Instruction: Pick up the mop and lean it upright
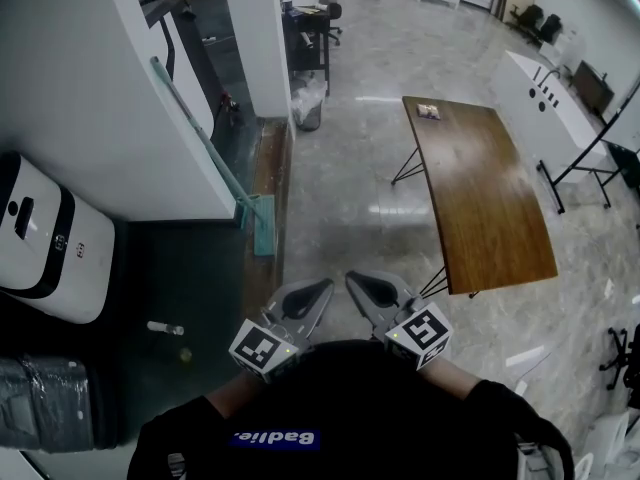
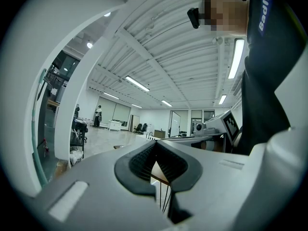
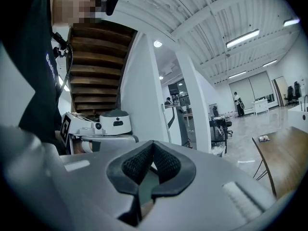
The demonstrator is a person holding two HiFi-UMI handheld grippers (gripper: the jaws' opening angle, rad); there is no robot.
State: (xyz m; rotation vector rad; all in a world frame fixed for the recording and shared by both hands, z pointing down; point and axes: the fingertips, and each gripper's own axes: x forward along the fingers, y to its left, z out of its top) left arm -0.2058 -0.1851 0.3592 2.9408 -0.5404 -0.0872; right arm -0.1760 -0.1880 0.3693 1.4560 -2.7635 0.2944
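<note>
- Mop (image 1: 205,143) sits at the upper left of the head view, its handle slanted against the white wall (image 1: 100,98) and its head down on the floor (image 1: 340,168). It looks propped already!
- Left tool (image 1: 322,288) and right tool (image 1: 355,280) are both clenched on nothing, low centre by the person's chest and well apart from it. I'd say they're parked.

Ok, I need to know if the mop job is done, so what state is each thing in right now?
mop: leaning upright against the white wall, head down.
left gripper: shut, empty.
right gripper: shut, empty.
small bottle: lying on its side.
wooden table: standing on its legs.
</note>
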